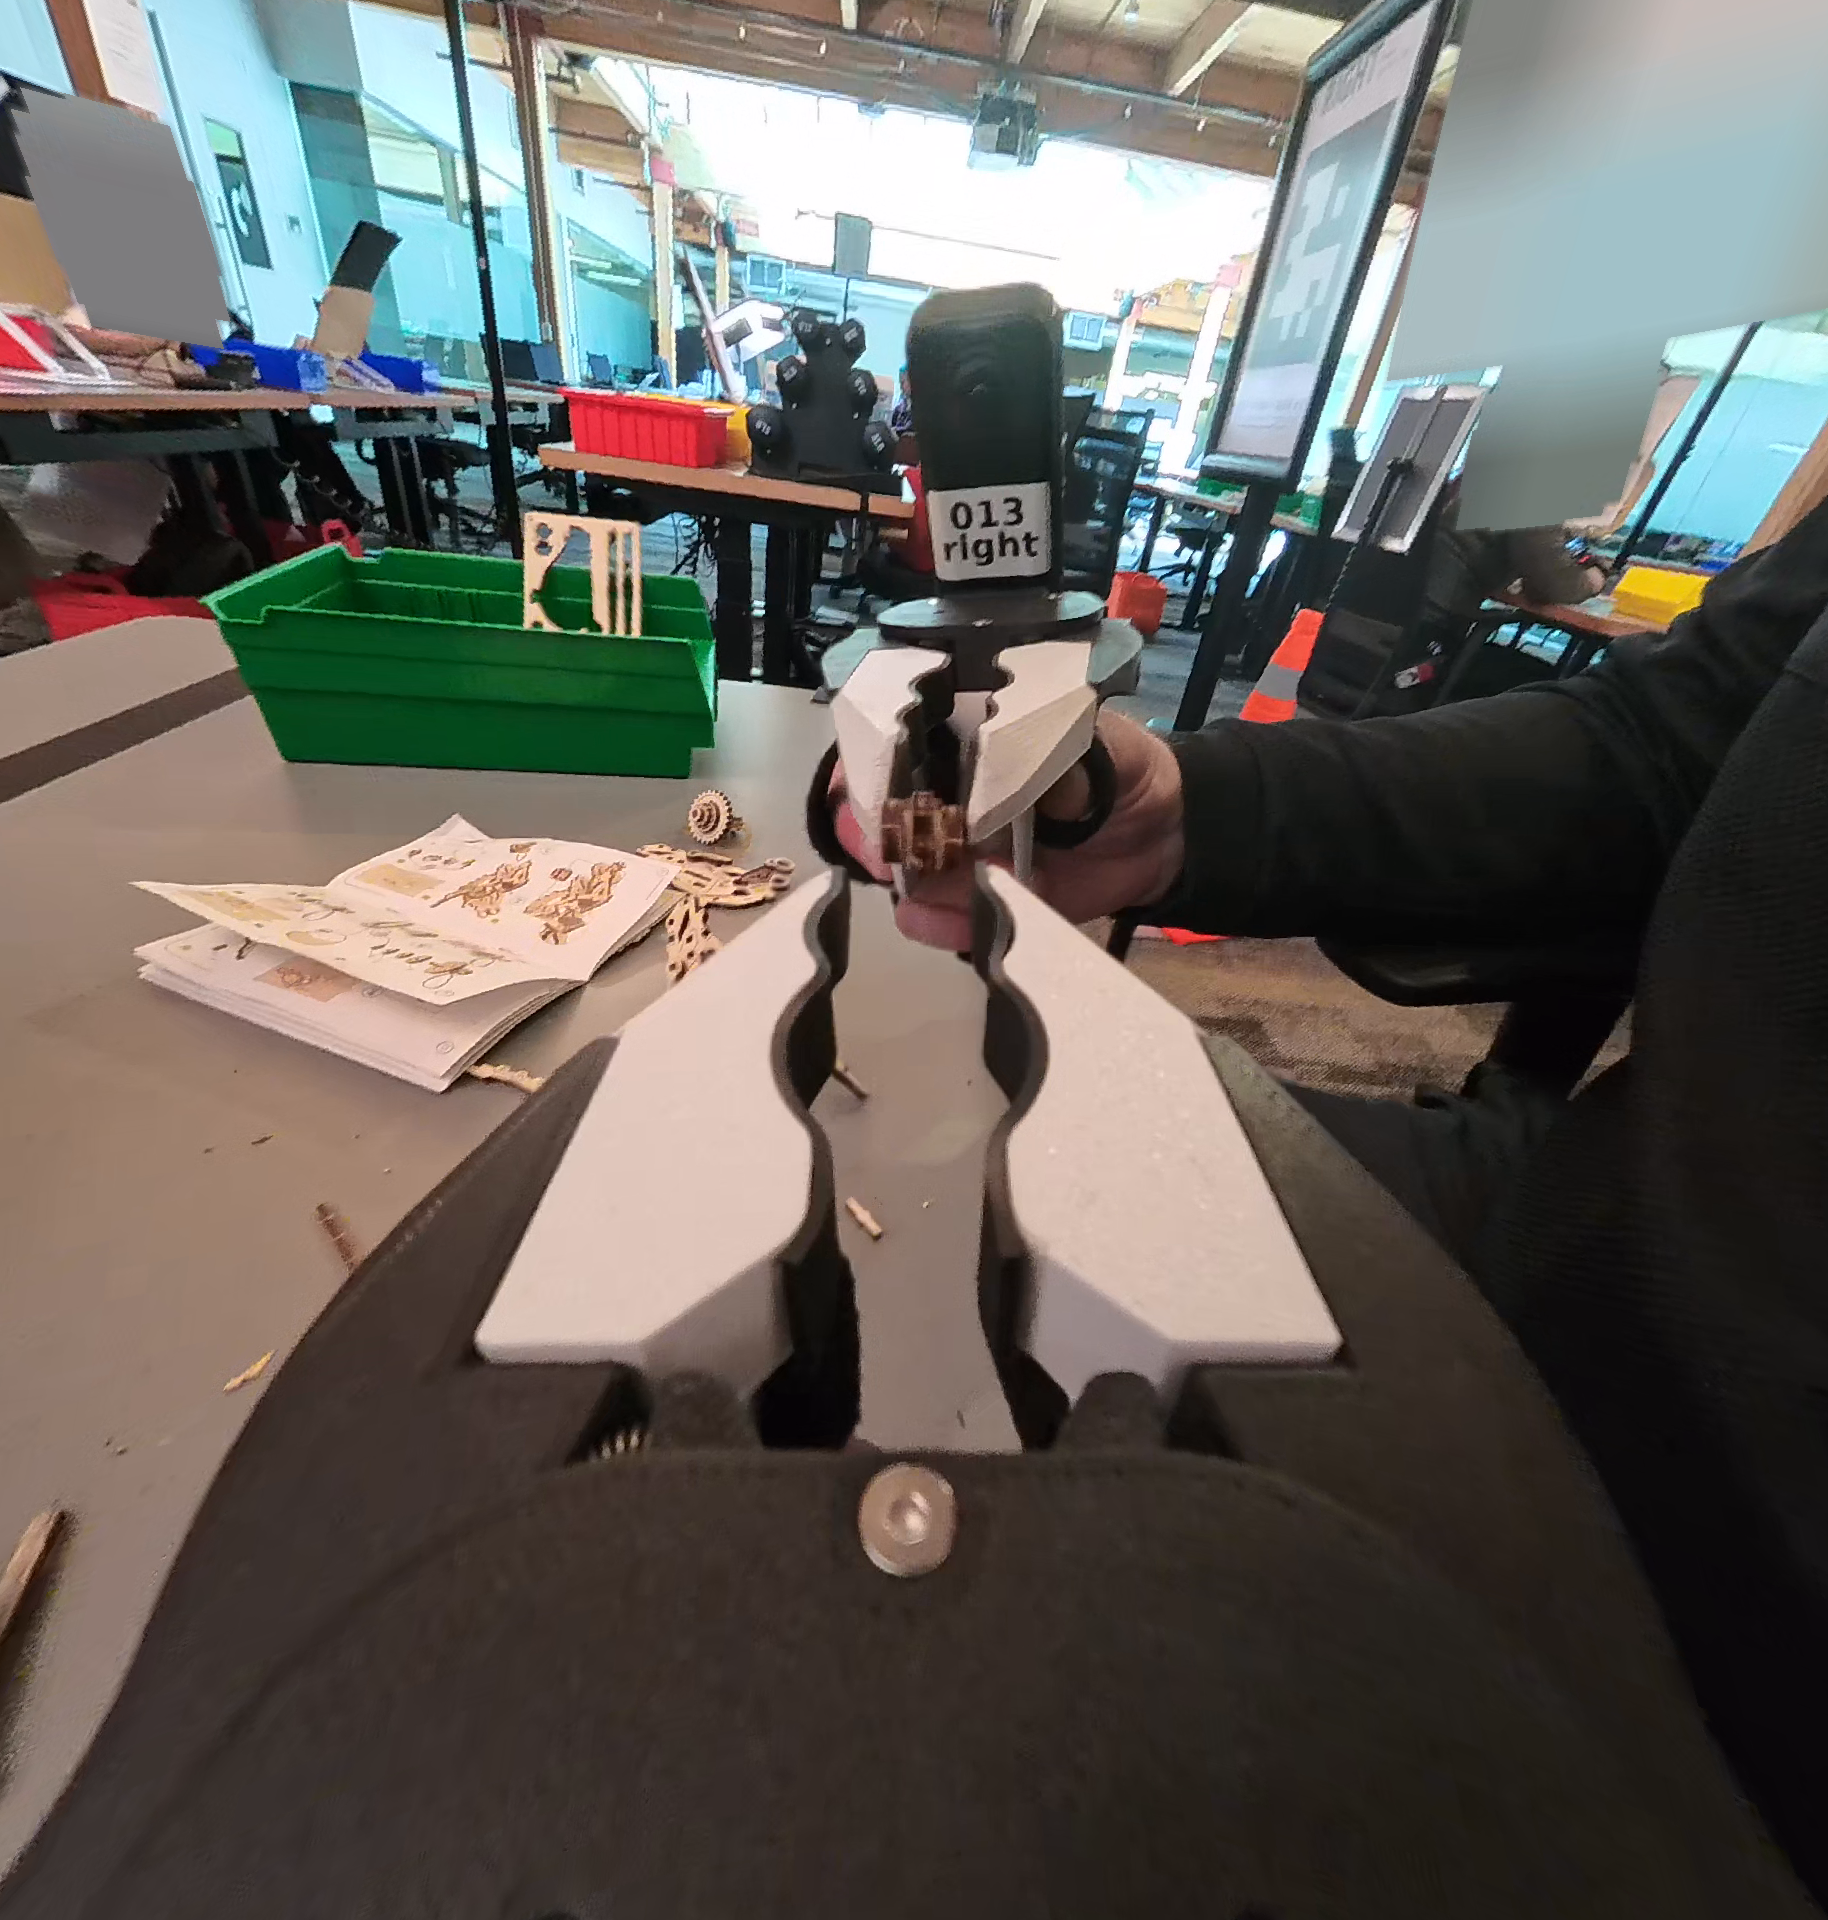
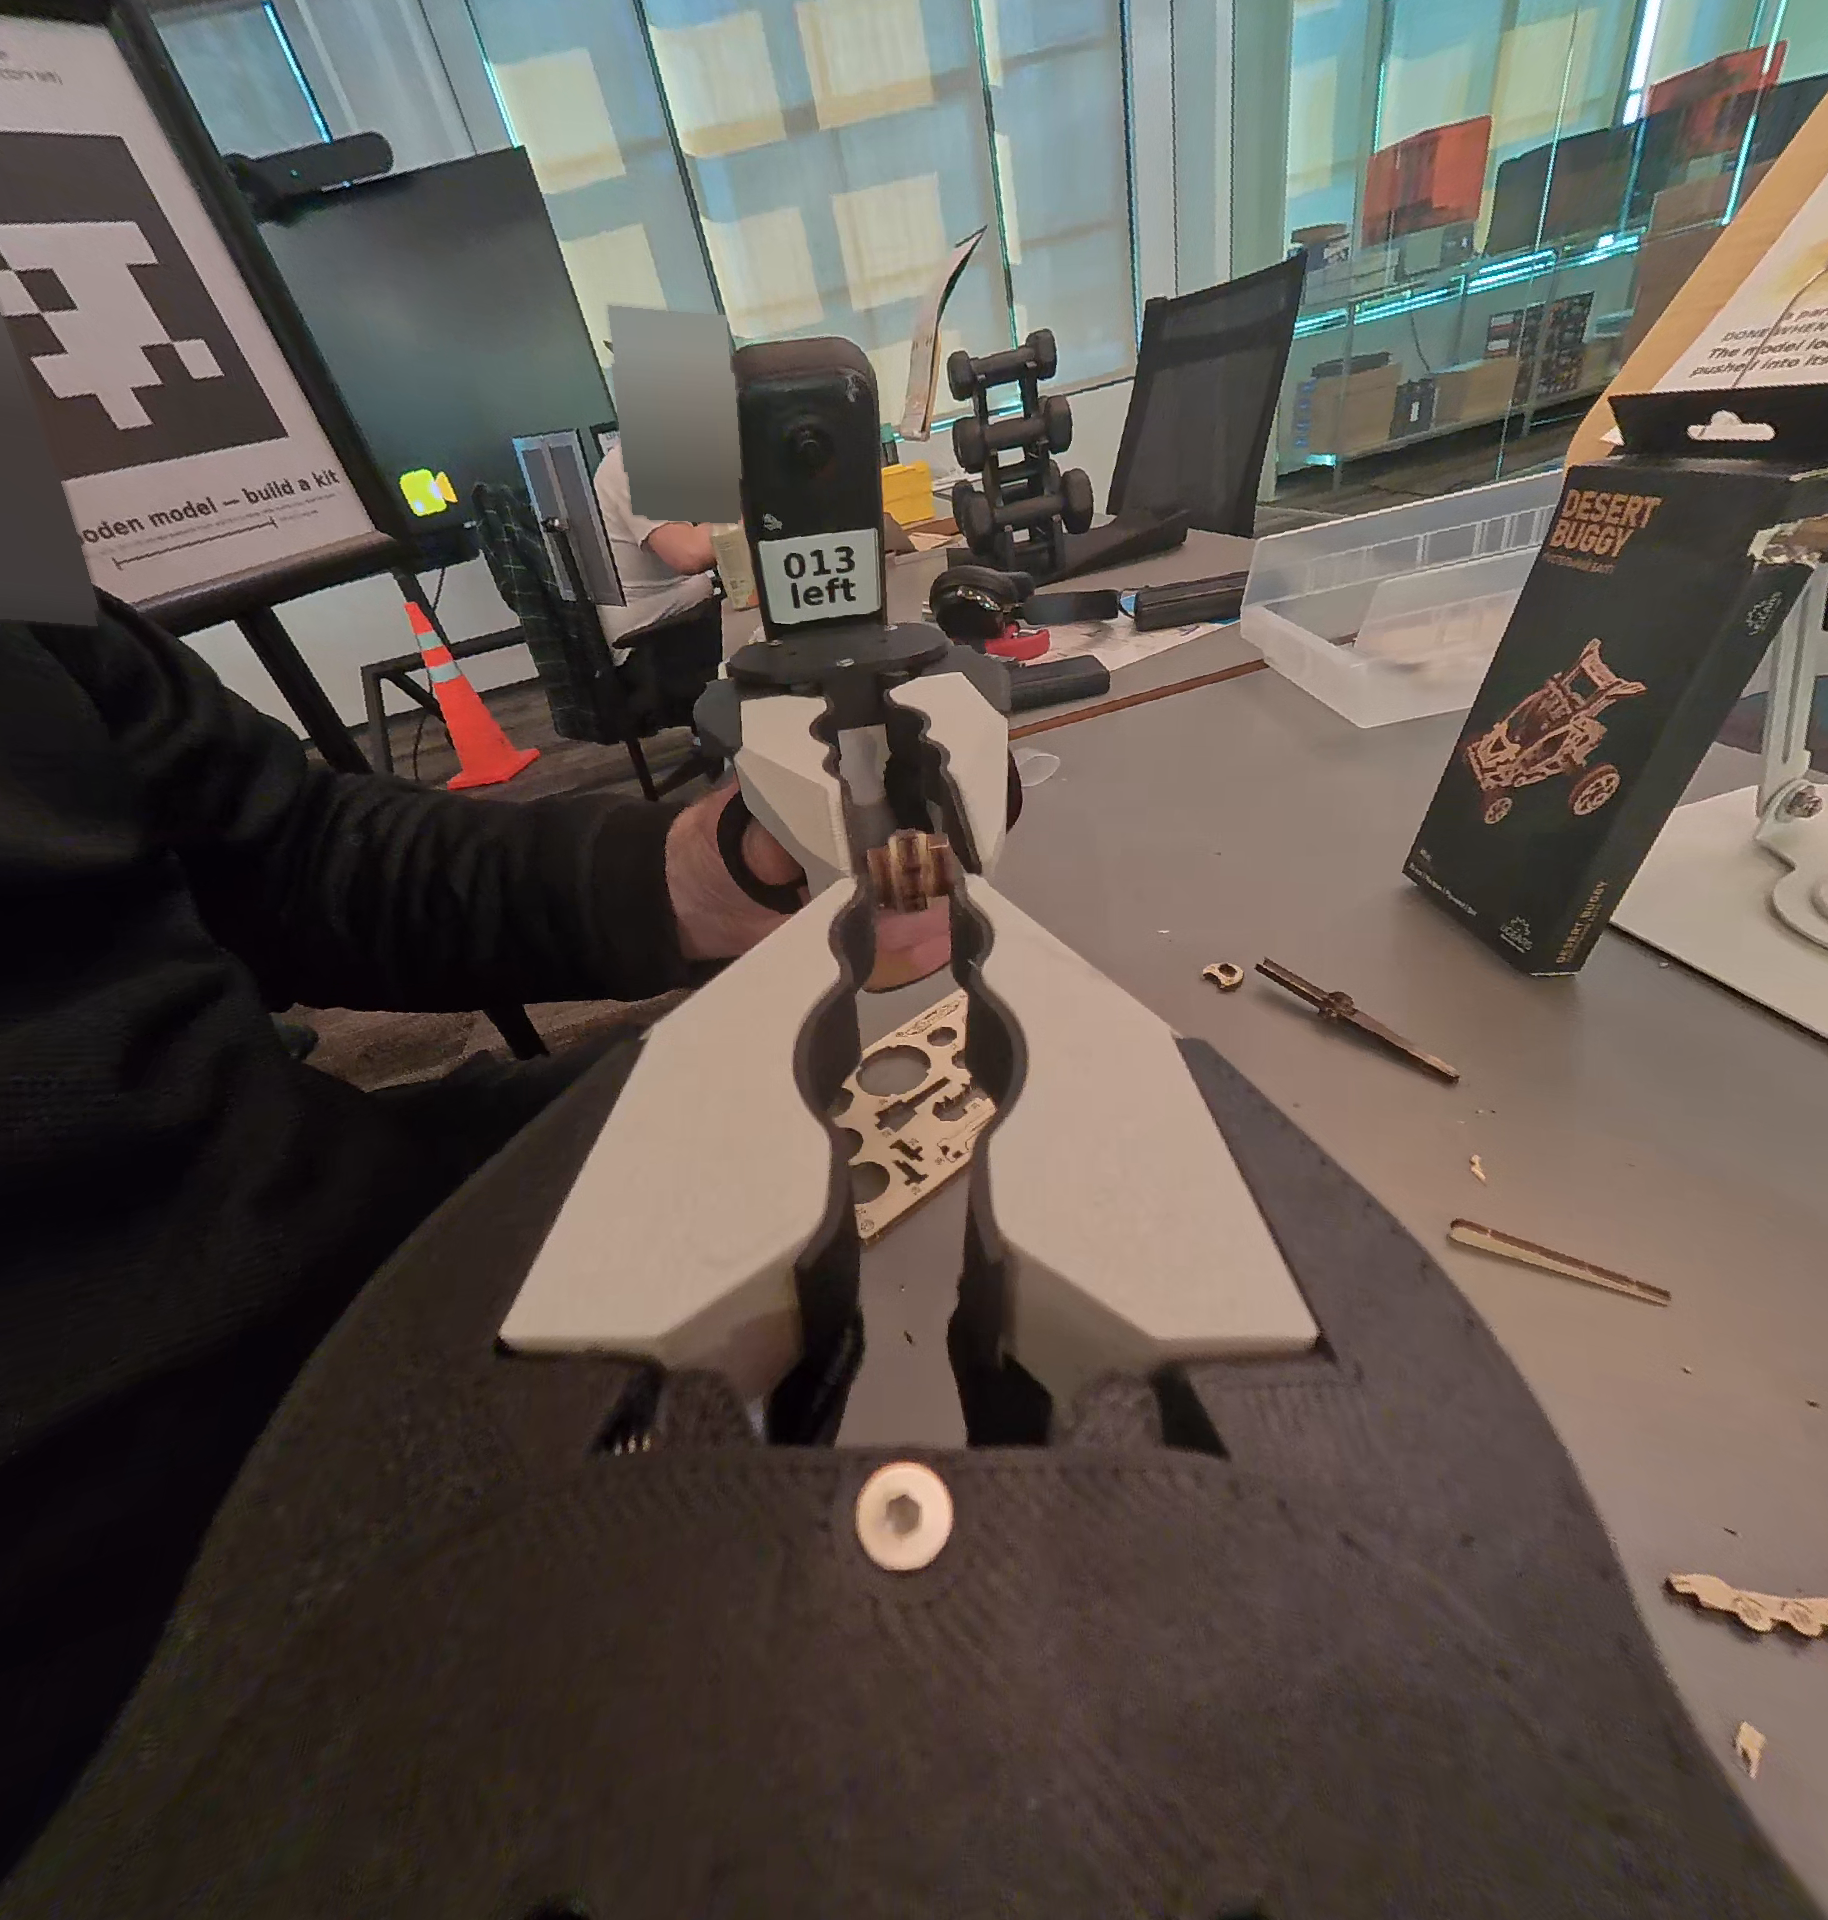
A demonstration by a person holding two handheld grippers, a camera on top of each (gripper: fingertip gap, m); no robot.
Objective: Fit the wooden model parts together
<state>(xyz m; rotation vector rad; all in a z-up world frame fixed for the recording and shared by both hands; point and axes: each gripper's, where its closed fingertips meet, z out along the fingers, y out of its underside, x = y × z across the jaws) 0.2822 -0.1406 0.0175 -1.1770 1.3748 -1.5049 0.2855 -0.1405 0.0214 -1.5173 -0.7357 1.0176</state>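
wooden gear piece (image 1: 923,831) sits clamped in right gripper (image 1: 925,844), labelled; left gripper (image 1: 910,891) apart.

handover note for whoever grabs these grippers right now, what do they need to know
Right gripper: shut on a small wooden gear part, held up above the table.
Left gripper: open and empty, facing the right one, tips just short of that part.
Things: more loose wooden pieces lie beside the open booklet; one cut-out sheet lies flat under the right gripper, another stands in the green bin; the kit box stands on the right.
Done: one small sub-part appears assembled.
Left: nearly all of the model, judging by the loose pieces.
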